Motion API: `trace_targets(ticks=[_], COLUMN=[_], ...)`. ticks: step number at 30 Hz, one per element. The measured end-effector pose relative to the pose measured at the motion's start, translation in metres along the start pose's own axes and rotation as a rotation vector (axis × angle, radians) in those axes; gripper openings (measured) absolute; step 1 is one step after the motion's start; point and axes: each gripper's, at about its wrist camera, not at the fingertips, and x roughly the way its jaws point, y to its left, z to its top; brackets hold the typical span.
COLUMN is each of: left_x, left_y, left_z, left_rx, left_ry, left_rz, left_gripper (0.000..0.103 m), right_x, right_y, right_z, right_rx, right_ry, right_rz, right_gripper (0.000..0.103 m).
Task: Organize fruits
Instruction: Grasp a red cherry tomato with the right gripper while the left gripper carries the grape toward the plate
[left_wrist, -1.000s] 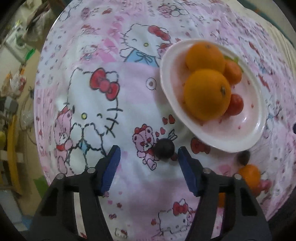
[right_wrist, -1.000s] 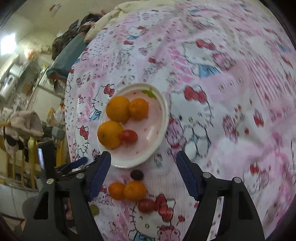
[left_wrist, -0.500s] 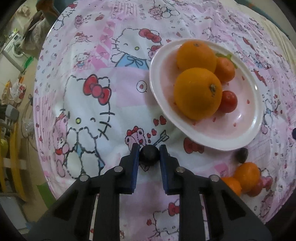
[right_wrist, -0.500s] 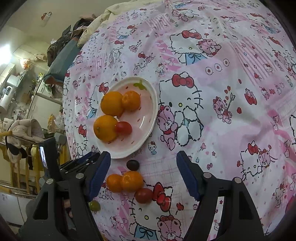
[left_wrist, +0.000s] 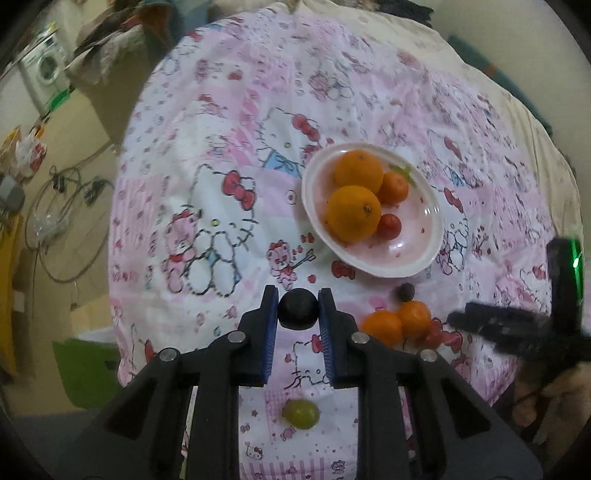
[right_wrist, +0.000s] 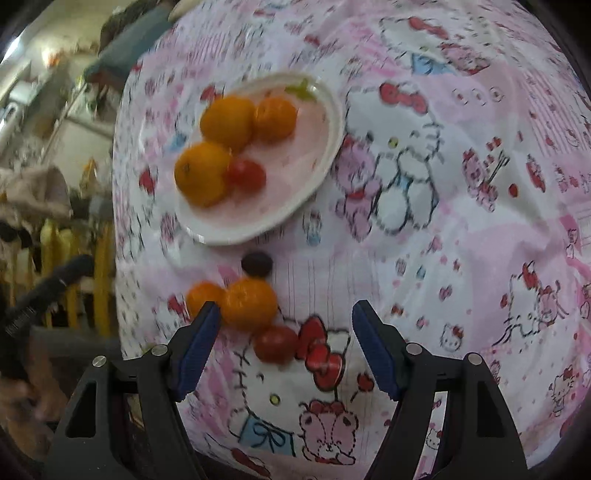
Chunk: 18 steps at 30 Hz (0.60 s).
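Observation:
My left gripper (left_wrist: 297, 309) is shut on a dark round grape (left_wrist: 297, 308) and holds it above the cloth, near the white plate (left_wrist: 424, 258). The plate holds two oranges (left_wrist: 352, 213), a tangerine and a red tomato (left_wrist: 388, 226). Loose on the cloth lie two tangerines (left_wrist: 395, 323), a red tomato (right_wrist: 275, 343), a dark grape (left_wrist: 406, 292) and a green grape (left_wrist: 301, 414). My right gripper (right_wrist: 286, 345) is open, low over the loose tangerines (right_wrist: 248, 303) and tomato, below the plate (right_wrist: 221, 232).
The pink cartoon-print cloth (left_wrist: 221, 184) covers a round table; its left edge drops to a floor with cables, a washing machine (left_wrist: 46, 72) and a green box (left_wrist: 86, 373). The right gripper shows in the left wrist view (left_wrist: 524, 325).
My left gripper has lifted and drawn back with the dark grape, so the plate looks smaller. My right gripper has dropped closer to the loose tangerines and tomato.

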Motion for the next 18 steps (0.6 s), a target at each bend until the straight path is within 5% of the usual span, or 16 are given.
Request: trace_targets(ticks=[7,18], left_x=[0.001,-0.001], left_y=[0.012,0.012], left_z=[-0.003,-0.002], left_rx=[-0.042,-0.052], left_ry=[-0.020,-0.022], left_rz=[-0.008,-0.032], left_gripper=[0.018,0.018], right_x=[0.027,0.048], right_y=[0.033,0.054], right_z=[-0.024,-0.031], right_rx=[-0.271,-0.414], right_ry=[0.048,0.059], right_rz=[-0.156,-0.240], right_gripper=[0.075,0.035])
